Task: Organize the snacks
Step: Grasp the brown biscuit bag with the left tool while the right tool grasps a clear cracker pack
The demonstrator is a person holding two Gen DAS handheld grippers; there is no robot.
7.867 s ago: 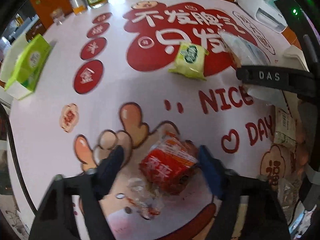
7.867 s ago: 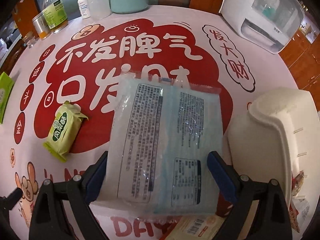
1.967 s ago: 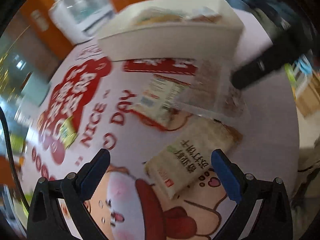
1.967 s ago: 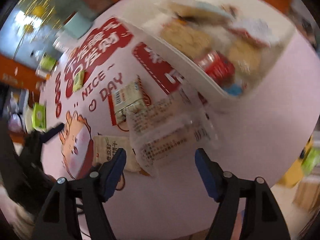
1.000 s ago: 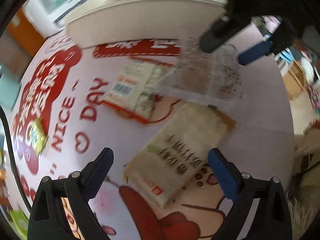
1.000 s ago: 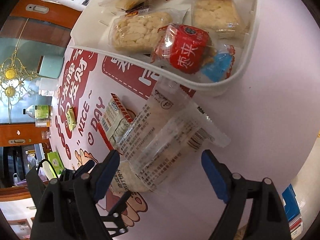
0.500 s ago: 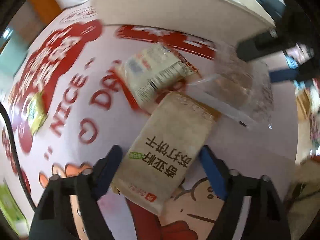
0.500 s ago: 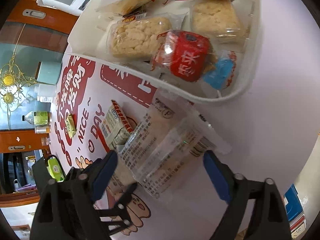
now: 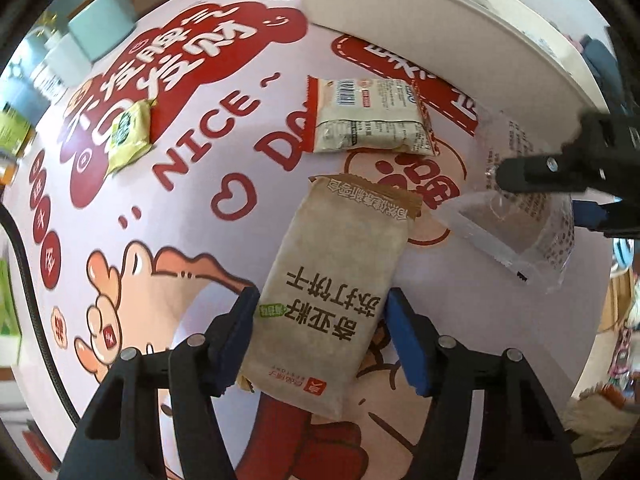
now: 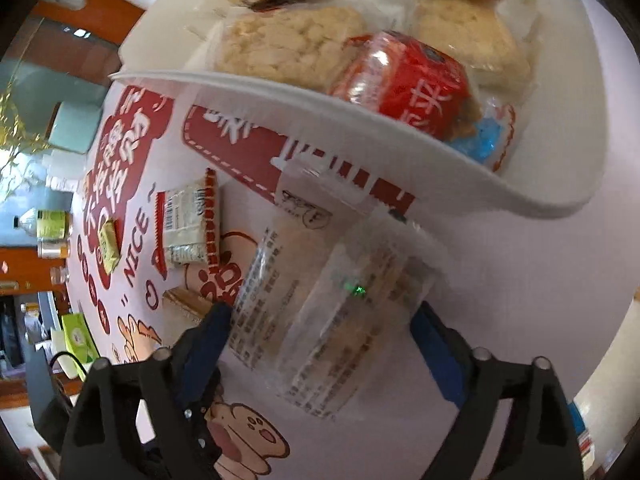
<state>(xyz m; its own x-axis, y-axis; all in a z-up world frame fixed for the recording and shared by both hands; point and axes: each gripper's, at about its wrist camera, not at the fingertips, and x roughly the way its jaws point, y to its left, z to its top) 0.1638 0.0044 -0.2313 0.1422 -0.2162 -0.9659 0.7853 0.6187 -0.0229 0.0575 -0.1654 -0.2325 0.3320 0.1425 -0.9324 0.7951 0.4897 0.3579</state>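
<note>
My left gripper [image 9: 320, 324] has its blue pads on both long sides of a brown paper cracker packet [image 9: 336, 292] lying on the printed tablecloth. My right gripper [image 10: 320, 332] has closed on a clear plastic snack pack [image 10: 332, 300] beside the white basket [image 10: 360, 120]; the same pack [image 9: 516, 236] shows at the right of the left wrist view. The basket holds a red packet [image 10: 404, 84], pale cakes [image 10: 288, 44] and a blue packet [image 10: 484, 140]. A beige packet with red ends [image 9: 372, 120] and a small yellow-green packet [image 9: 128, 136] lie on the cloth.
The basket's rim [image 9: 440, 4] runs along the far right of the left wrist view. A teal container [image 9: 100, 28], bottles [image 10: 48, 224] and a green tissue pack [image 10: 78, 340] stand at the table's far side. The table edge is close to the right.
My left gripper has moved in and closed its pads against the brown cracker packet. My right gripper has come nearer and narrowed around the clear snack pack by the basket.
</note>
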